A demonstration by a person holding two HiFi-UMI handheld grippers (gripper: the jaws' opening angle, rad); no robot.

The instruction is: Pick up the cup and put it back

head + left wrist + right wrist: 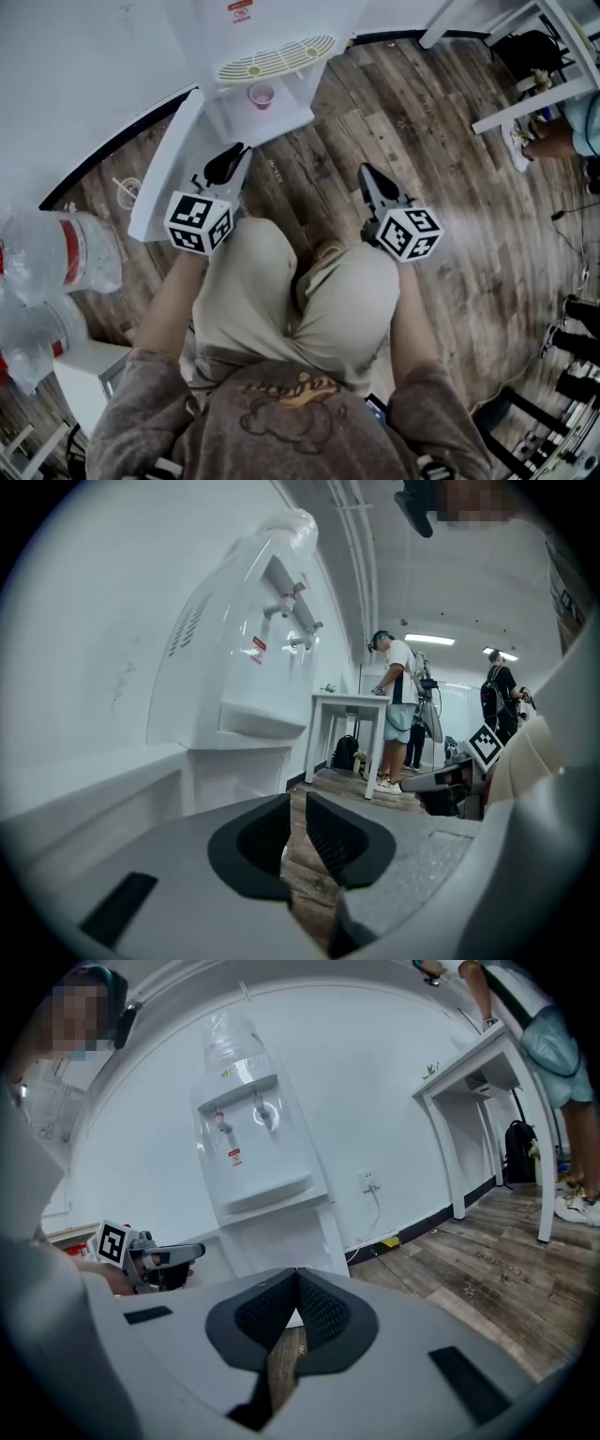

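A small pink cup [262,95] stands upright in the white recess under the water dispenser's drip tray [277,56]. My left gripper [236,150] hangs in front of and a little left of the cup, apart from it. Its jaws stand a narrow slit apart with nothing between them [297,803]. The cup does not show in the left gripper view, only the dispenser [253,649] from the side. My right gripper [364,171] is over the wooden floor to the right, above my knee. Its jaws [297,1279] meet at the tips and hold nothing.
A low white ledge [164,178] runs left of the dispenser. Large water bottles [56,253] lie at the far left. A white table [525,84] with a person [572,131] beside it stands at the upper right. Dark chair bases [572,347] sit at the right edge.
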